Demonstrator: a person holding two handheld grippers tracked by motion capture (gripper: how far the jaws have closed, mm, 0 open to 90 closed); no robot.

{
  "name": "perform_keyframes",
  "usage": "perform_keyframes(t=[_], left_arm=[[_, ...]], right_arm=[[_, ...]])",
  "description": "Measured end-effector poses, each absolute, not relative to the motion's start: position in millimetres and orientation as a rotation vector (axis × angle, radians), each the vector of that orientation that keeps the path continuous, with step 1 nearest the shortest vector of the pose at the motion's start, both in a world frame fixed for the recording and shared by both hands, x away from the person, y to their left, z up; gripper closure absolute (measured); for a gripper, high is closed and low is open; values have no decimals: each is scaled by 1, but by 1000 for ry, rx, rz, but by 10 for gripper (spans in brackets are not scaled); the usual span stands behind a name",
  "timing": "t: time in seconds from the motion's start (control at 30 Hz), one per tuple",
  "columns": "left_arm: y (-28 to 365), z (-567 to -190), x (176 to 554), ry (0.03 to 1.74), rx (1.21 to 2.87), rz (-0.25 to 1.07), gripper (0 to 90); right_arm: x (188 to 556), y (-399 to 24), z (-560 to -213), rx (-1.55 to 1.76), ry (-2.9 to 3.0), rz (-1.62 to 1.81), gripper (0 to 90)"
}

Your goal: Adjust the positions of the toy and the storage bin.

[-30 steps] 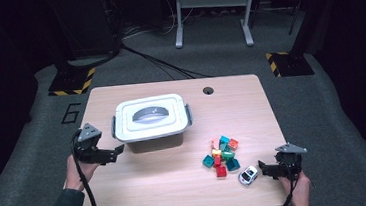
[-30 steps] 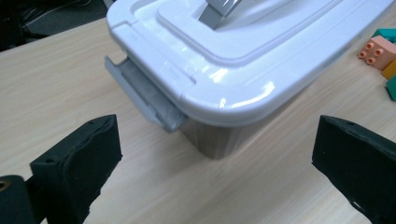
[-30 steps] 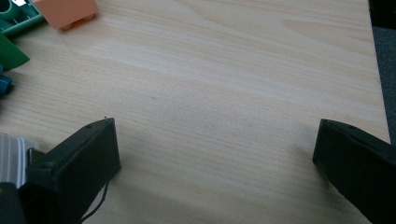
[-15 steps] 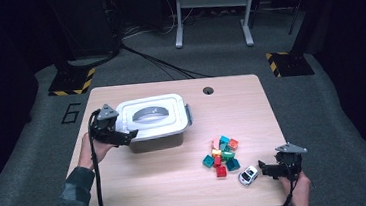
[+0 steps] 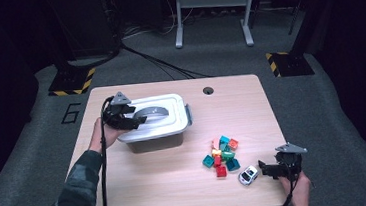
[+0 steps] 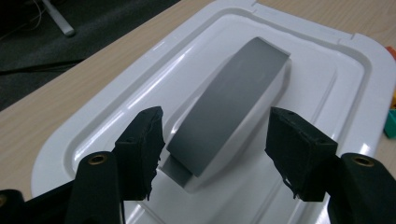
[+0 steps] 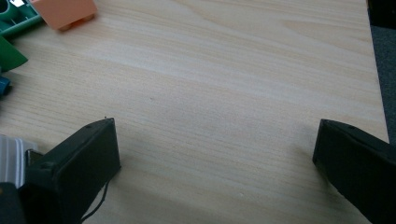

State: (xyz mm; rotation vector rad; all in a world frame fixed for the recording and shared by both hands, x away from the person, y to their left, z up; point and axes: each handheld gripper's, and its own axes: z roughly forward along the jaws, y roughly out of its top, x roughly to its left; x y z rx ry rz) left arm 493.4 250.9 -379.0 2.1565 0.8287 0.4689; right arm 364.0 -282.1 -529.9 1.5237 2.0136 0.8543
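1. Left claw [image 6: 212, 154], bottom of the left gripper view: jaws half spread and just been closing, straddling the near end of the grey handle [image 6: 233, 100]. Left pad sits just beside the handle's edge, right pad is apart from it with white lid showing between. No pinch yet.
2. The handle is a stiff arched grey strap on the white lid [image 6: 322, 60], running from bottom centre toward the upper right of that frame. Best hold, I judge: across the strap's width near its middle, where both flat sides are free.
3. Handling guess: hard glossy plastic, so slippery under the pads; lid light and rigid, not fragile. It may snap off the rim with a jerk if side latches hold it; can't tell whether they are locked.
4. High view: the box [image 5: 154, 135] stands left of centre on the surface [image 5: 231, 99], lid on. The left claw [image 5: 140, 120] comes in from the box's left side over the lid, hand behind it.
5. Right claw [image 5: 262, 169] sits lower right of the high view, just right of the toy car [image 5: 248, 174]. In the right gripper view its jaws are spread wide over bare wood, holding nothing.
6. Toy blocks [image 5: 222, 152] lie in a pile up-left of the car, well apart from the box.
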Motion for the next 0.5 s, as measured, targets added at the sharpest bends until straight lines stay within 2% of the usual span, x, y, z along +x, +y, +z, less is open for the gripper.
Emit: perform_keyframes(t=[0.13,0.5], left_arm=[[246,-381,499,809,2183,453,477],[236,-379,491,801,2215,472,539]], right_arm=[[364,-282,-530,1524,2013,854,0],[364,-282,-530,1524,2013,854,0]])
